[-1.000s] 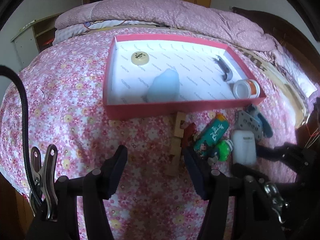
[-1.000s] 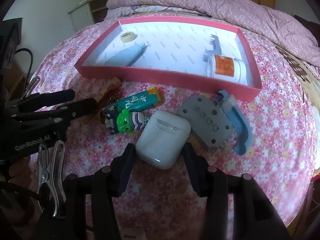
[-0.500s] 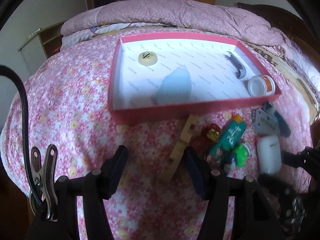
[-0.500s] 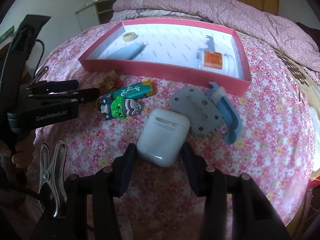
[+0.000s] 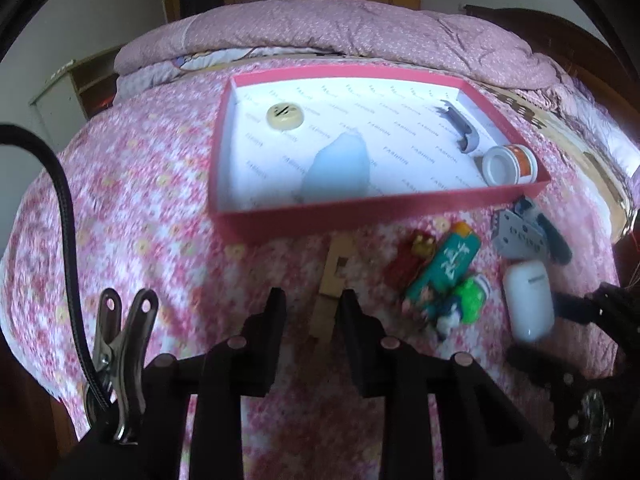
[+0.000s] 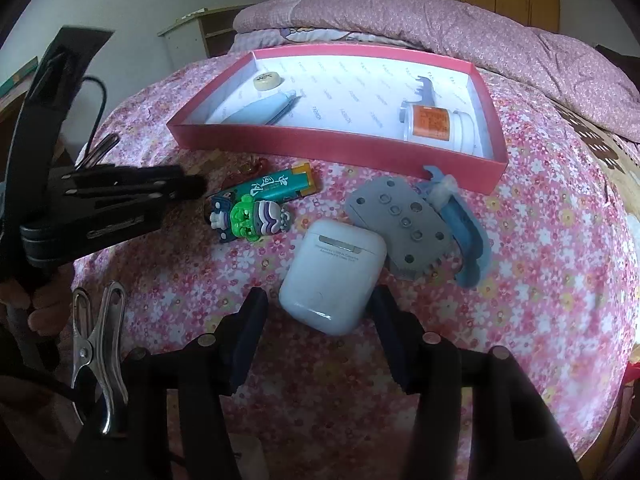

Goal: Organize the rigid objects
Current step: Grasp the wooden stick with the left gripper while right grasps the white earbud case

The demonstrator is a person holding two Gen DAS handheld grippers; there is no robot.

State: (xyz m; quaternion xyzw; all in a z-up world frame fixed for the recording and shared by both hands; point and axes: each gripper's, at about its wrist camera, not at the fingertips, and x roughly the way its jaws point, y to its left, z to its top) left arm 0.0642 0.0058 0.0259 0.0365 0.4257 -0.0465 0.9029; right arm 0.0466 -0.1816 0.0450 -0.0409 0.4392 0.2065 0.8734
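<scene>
Nearest the left gripper (image 5: pixel 311 312), the wooden block (image 5: pixel 333 280) lies lengthwise on the flowered bedspread (image 5: pixel 140 208), its near end between the narrowed fingers. The view is blurred, so whether the pads touch the wood cannot be told. Judged step: clamp this block. Centre it between the pads, squeeze across its short width, and lift straight up to avoid dragging the cloth.

The right gripper (image 6: pixel 316 320) stands spread wide around the white earbud case (image 6: pixel 334 274), one finger on each side, neither touching. Close evenly on the flat sides; the glossy, rounded shell may slip.

Just beyond lie the green lighter (image 6: pixel 276 186), the cartoon figure (image 6: pixel 250 216) and the grey perforated plate (image 6: pixel 400 224) over a blue handle (image 6: pixel 468 236). Keep both grippers clear of them.

Farthest, the pink tray (image 6: pixel 332 144) is the likely destination. It holds a round token (image 6: pixel 267 80), a blue tube (image 6: pixel 262 110), a grey clip (image 6: pixel 424 90) and an orange-labelled jar (image 6: pixel 438 124).
</scene>
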